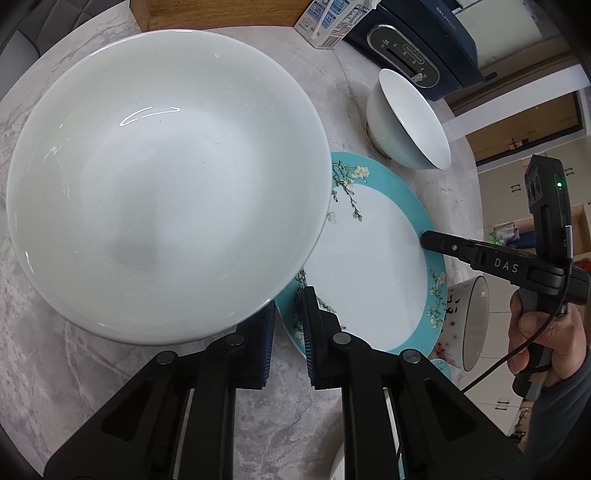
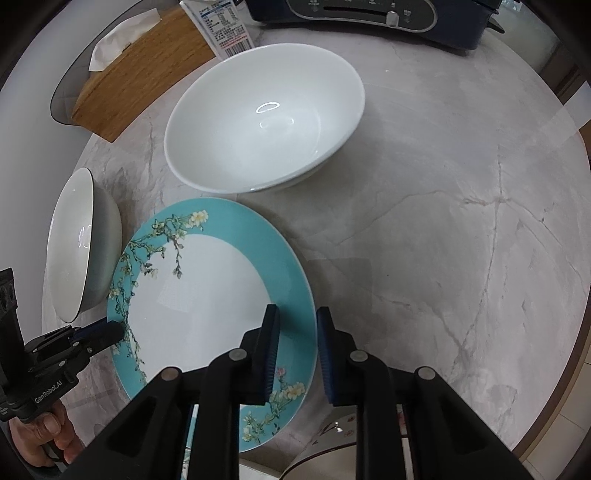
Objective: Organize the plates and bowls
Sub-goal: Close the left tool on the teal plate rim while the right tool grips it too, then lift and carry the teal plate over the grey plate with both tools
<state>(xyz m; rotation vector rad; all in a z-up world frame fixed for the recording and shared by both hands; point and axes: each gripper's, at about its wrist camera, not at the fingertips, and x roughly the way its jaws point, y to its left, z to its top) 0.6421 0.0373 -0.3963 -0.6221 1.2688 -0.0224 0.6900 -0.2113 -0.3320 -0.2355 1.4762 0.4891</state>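
Note:
A large white bowl (image 1: 166, 184) fills the left wrist view, and my left gripper (image 1: 288, 304) is shut on its near rim. From the right wrist view that bowl (image 2: 74, 240) stands steeply tilted at the far left, beside my left gripper (image 2: 110, 330), one finger of which reaches over the plate's edge. A teal-rimmed flowered plate (image 2: 199, 302) lies flat on the table. My right gripper (image 2: 297, 310) points down astride its right rim; teal rim shows in the narrow gap between the pads. Another white bowl (image 2: 266, 122) sits behind the plate.
The round marble table (image 2: 461, 221) carries a milk carton (image 2: 221, 26), a wooden tissue box (image 2: 140, 74) and a dark blue appliance (image 2: 369, 14) along its far side. A patterned cup (image 1: 469, 325) stands near the plate's right edge. A hand (image 1: 535, 332) holds the right gripper.

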